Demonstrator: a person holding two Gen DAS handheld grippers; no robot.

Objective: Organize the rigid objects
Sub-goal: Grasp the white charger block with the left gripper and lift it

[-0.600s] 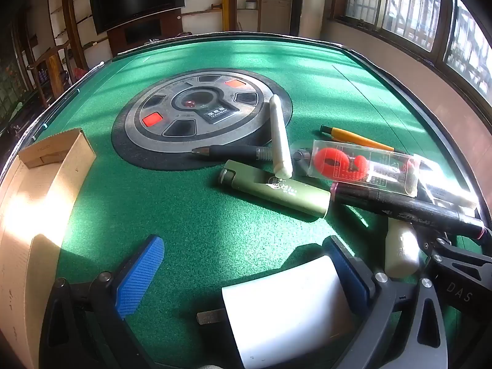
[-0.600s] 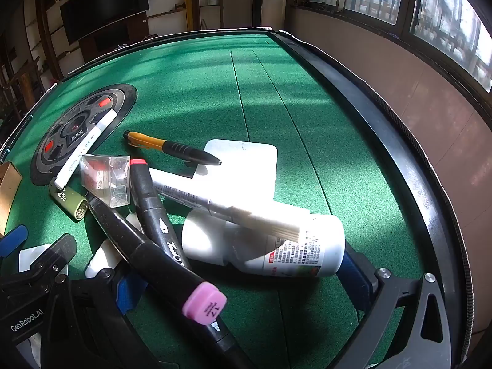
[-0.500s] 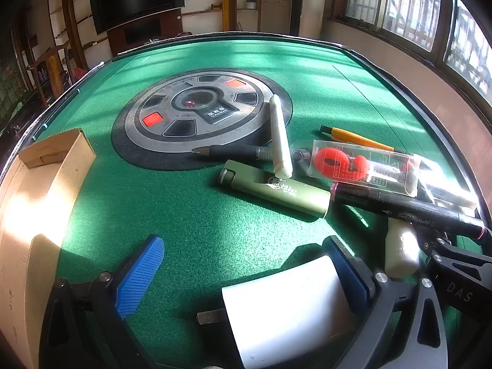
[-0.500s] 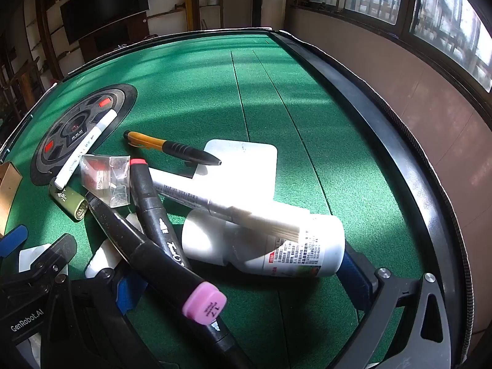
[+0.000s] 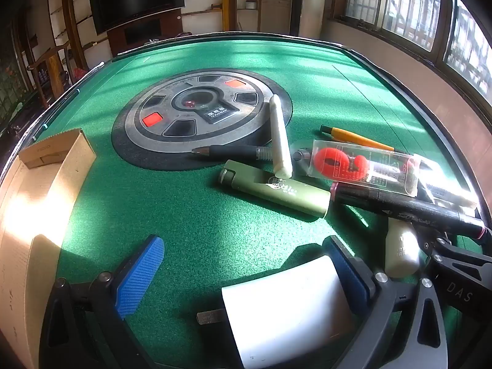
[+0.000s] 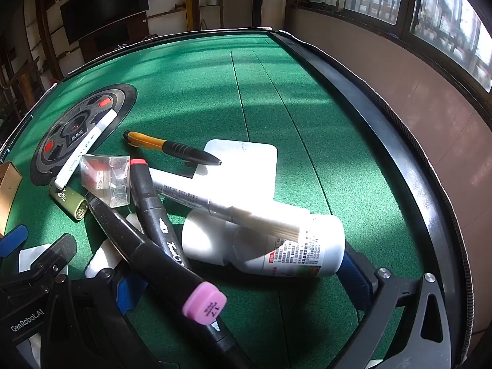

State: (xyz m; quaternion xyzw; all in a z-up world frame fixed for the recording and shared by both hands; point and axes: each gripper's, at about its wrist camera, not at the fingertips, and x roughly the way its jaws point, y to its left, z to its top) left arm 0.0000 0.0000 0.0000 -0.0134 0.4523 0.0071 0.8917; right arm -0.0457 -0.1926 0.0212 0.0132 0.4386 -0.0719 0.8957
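Nearest in the left wrist view, the left tongs (image 5: 246,264) stand wide apart over the green surface (image 5: 190,224), gripping nothing; a white plug block (image 5: 286,310) lies against the inner face of the right-hand pad, its metal prong pointing left. A cardboard box (image 5: 37,203) sits at the left edge. Just beyond the tongs lies an olive-green lighter (image 5: 273,192) with a white logo too blurred to read, then a black pen (image 5: 230,152) and a white marker (image 5: 279,136) resting across it and touching the lighter. A clear packet (image 5: 363,167) holding something red lies to the right, with a black marker (image 5: 409,209) bearing cursive script below it, and an orange pen (image 5: 353,136) further back. Beyond them the round centre panel (image 5: 200,113) carries a small plate reading "QUANBAO".

In the right wrist view, the right tongs (image 6: 243,279) are spread wide around the pile, closed on nothing. Closest is a black marker with a pink cap (image 6: 204,303) marked "17", crossing another black marker with a red end (image 6: 153,209) printed "Touch". A white bottle (image 6: 276,246) with a dense printed label lies on its side touching the right-hand pad, a thin white stick (image 6: 221,206) across it. The other tool at the left edge reads "GenRobot.AI" (image 6: 26,319)
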